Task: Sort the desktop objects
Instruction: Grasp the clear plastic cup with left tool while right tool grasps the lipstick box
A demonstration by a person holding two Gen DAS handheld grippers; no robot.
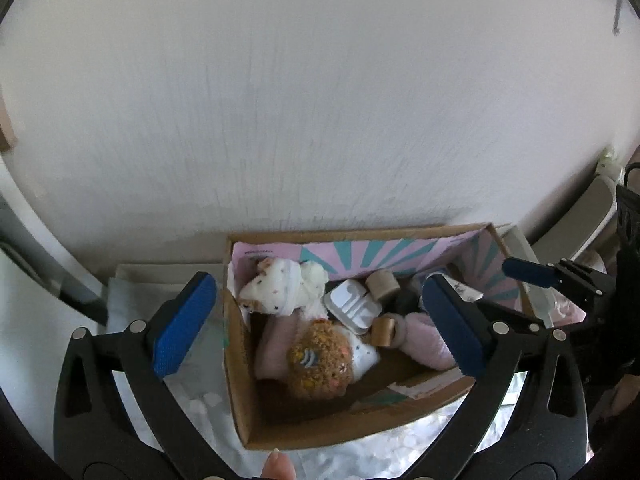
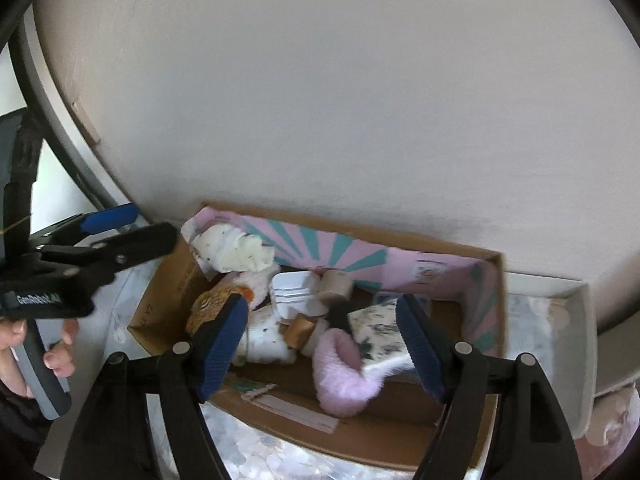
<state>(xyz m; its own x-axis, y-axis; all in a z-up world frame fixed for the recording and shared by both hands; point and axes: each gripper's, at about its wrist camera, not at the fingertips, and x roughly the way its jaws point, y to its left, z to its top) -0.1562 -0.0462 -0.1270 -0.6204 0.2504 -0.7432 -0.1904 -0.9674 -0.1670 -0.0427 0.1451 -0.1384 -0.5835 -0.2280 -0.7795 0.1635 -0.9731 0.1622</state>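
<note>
While it hangs over the cardboard box (image 1: 240,408) of soft toys, the left gripper (image 1: 320,320) stands spread wide, pads touching nothing. In the right wrist view, the right gripper (image 2: 324,344) gapes too, empty, above a pink fluffy sock (image 2: 344,380) inside the box.

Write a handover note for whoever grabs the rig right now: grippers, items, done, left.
Left gripper: open, empty, above the cardboard box.
Right gripper: open, nothing pressed between its fingers, above the box's right half, over the pink fluffy item.
In the box: brown knitted toy, white earphone case, wooden spool, white speckled cloth bundle.
Done: these items are in the box, loosely piled.
Left: cannot see any items outside the box from these views; check the desk, including the white tray to the right of the box.
</note>
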